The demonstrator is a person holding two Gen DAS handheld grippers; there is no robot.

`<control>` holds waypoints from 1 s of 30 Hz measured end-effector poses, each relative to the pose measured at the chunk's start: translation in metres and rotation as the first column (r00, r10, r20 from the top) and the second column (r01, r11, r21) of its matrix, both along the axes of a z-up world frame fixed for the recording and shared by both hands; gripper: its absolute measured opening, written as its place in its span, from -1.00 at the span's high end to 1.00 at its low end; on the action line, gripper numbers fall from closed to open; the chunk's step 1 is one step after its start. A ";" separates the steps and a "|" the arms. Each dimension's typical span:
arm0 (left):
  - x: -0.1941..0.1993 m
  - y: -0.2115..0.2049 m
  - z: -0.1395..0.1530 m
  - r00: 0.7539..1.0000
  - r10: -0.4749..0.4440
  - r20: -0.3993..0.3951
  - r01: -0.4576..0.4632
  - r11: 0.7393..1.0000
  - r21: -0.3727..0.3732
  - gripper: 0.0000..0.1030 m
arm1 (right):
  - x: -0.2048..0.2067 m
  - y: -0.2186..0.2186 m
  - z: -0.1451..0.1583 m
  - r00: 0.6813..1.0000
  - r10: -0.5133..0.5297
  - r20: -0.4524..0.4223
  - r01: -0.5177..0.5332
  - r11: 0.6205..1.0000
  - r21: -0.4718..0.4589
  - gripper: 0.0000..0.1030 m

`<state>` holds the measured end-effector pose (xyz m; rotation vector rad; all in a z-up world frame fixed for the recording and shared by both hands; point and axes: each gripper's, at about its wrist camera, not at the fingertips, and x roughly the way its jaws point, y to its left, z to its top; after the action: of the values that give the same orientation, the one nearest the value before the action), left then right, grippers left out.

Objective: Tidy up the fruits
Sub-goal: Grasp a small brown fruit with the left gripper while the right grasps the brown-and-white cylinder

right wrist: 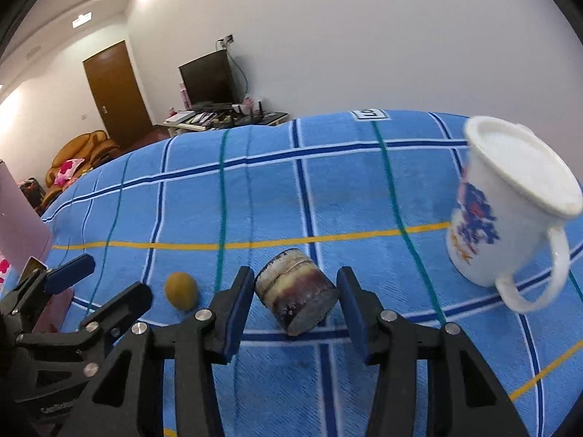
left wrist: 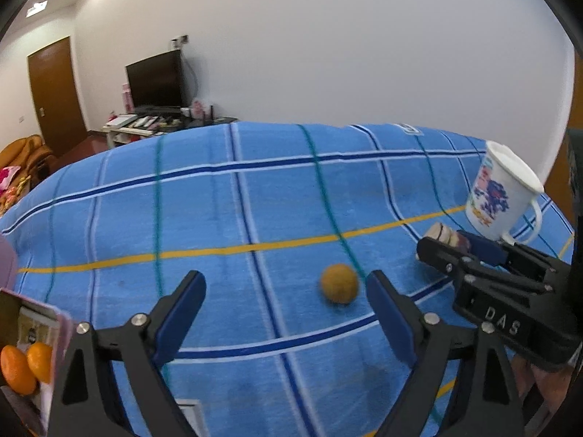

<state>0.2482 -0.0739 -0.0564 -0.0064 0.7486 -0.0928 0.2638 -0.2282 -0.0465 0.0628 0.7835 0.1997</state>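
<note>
A home living room, judging by the dark television [right wrist: 207, 77] on a low cluttered stand [right wrist: 222, 118] against the white wall, the brown wooden door [right wrist: 117, 94], the orange-brown sofa [right wrist: 85, 153] with a pink cushion, and the blue checked blanket [left wrist: 255, 218] spread in front.

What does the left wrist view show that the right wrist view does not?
Only the left wrist view shows two oranges at its lower left edge. Only the right wrist view shows the whole rusty can, lying between the open right gripper fingers. Both show the brown fruit, the white mug, the blue cloth and the open left gripper.
</note>
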 end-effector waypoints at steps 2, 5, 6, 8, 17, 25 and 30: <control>0.004 -0.006 -0.003 1.000 -0.016 -0.014 0.016 1.000 -0.004 -0.60 | -0.003 -0.003 -0.001 1.000 -0.006 -0.004 0.006 1.000 0.003 0.05; 0.010 -0.012 -0.007 0.998 -0.055 -0.044 0.054 0.998 -0.028 -0.35 | -0.007 -0.006 0.003 1.000 -0.021 0.014 0.021 1.000 -0.007 0.05; 0.011 -0.016 -0.008 0.997 -0.064 -0.049 0.063 0.998 -0.027 -0.33 | -0.008 -0.008 0.003 1.000 -0.024 0.017 0.024 1.000 -0.009 0.05; 0.013 -0.020 -0.010 0.994 -0.088 -0.059 0.087 0.996 -0.025 -0.23 | -0.009 -0.012 0.003 0.999 -0.030 0.016 0.030 1.000 0.000 0.05; 0.026 -0.017 -0.022 0.980 -0.143 -0.139 0.128 0.986 -0.111 0.42 | -0.014 -0.015 0.004 0.999 -0.026 0.023 0.026 0.999 0.026 0.05; 0.011 -0.017 -0.015 0.985 -0.153 -0.075 0.146 0.985 -0.092 0.44 | -0.024 -0.018 0.005 0.998 -0.003 0.057 0.001 0.999 0.038 0.05; 0.000 -0.016 -0.009 0.991 -0.134 -0.028 0.132 0.989 -0.063 0.44 | -0.033 -0.016 0.008 0.996 0.000 0.089 -0.003 0.999 0.032 0.05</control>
<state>0.2484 -0.0894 -0.0652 -0.0164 0.7777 -0.2429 0.2310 -0.2446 -0.0387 0.0831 0.6914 0.2154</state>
